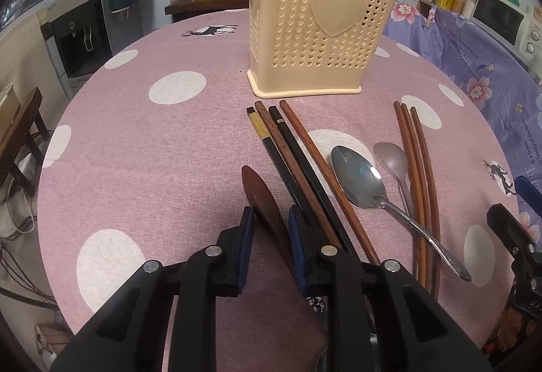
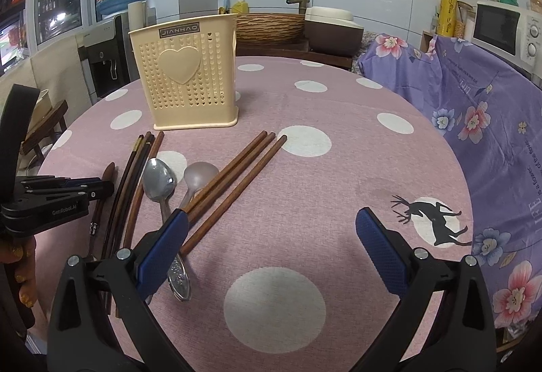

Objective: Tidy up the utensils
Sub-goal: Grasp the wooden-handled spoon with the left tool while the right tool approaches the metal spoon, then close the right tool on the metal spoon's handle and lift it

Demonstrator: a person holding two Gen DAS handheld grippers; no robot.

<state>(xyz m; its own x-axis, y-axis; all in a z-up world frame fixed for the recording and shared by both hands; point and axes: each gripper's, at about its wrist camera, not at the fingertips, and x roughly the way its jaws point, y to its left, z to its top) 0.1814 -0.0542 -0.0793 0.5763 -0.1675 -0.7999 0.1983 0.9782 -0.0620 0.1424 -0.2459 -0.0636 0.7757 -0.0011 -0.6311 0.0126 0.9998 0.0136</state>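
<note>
Surveying from largest to smallest, I found the surface point(image 2: 338, 189), under a pink spotted cloth, carrying every item of the task. At its far side the cream perforated utensil holder point(image 1: 315, 33) stood upright and apart from the rest; nothing showed above its rim, though I could not see inside. I judged it the intended destination, set where both arms could reach it.

Laid out before the holder were the utensils. A set of four dark and brown chopsticks point(image 1: 291, 155) lay side by side, ends toward the holder. Three reddish chopsticks point(image 2: 233, 169) lay grouped further to my right. Between these groups rested the steel spoon point(image 1: 359, 179) and a smaller grey spoon point(image 1: 393, 162), bowls toward the holder. A dark wooden spoon point(image 1: 261, 196) lay leftmost.

My left gripper point(image 1: 269, 219) was low at the surface, its fingers narrowed about the wooden spoon's bowl, one either side; I could not confirm firm contact. I judged this the first pick. My right gripper point(image 2: 271, 223) hovered with fingers wide and empty, one tip over the reddish chopsticks, presumably waiting its turn.
</note>
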